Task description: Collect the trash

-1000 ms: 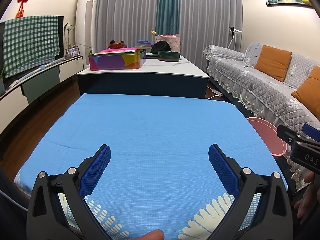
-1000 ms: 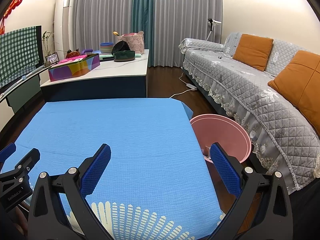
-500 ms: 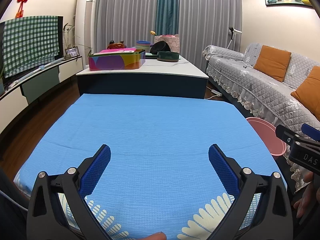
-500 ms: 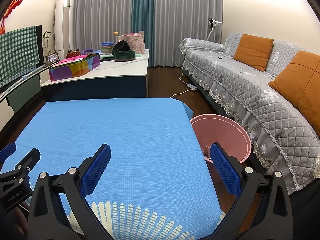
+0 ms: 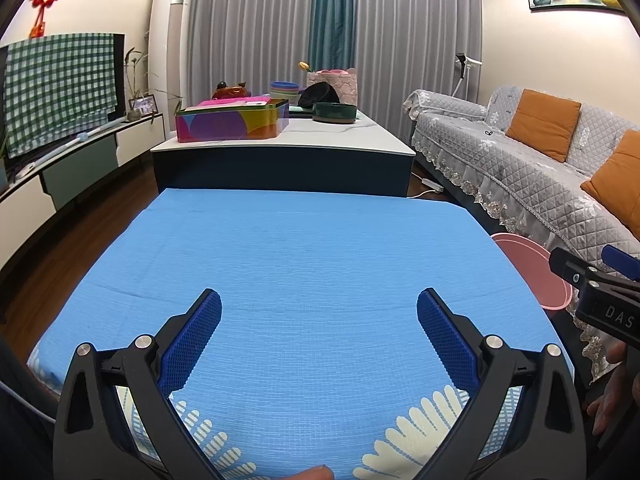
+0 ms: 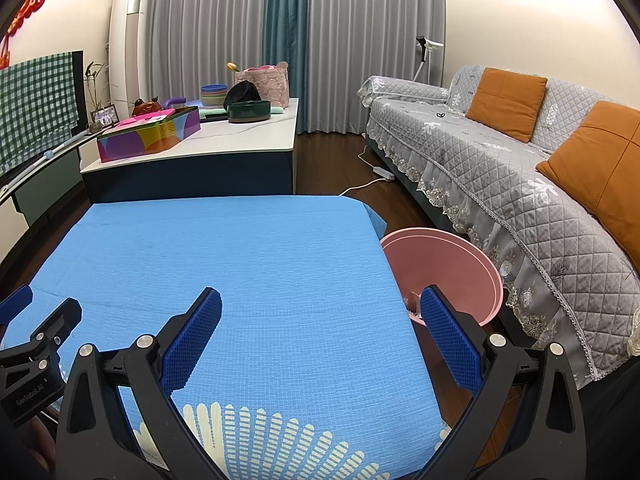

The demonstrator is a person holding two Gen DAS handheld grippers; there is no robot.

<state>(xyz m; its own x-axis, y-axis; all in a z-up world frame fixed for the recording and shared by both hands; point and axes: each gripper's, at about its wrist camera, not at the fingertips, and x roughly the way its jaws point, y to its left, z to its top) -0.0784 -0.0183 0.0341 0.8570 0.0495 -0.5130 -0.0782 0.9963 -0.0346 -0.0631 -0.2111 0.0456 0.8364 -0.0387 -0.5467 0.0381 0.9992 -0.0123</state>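
Note:
A pink bin [image 6: 452,264] stands on the floor at the right edge of the table; its rim also shows in the left wrist view [image 5: 532,264]. A few small pale scraps lie at its bottom. The table is covered by a blue cloth [image 5: 312,264], which also shows in the right wrist view [image 6: 224,264]; I see no trash on it. My left gripper [image 5: 319,322] is open and empty above the cloth's near part. My right gripper [image 6: 320,322] is open and empty over the cloth's near right edge, its right finger in front of the bin.
A white-topped coffee table [image 5: 304,140] beyond the cloth holds a colourful box [image 5: 232,124], bowls and a basket. A grey sofa [image 6: 520,176] with orange cushions runs along the right. A TV cabinet [image 5: 60,168] stands at the left.

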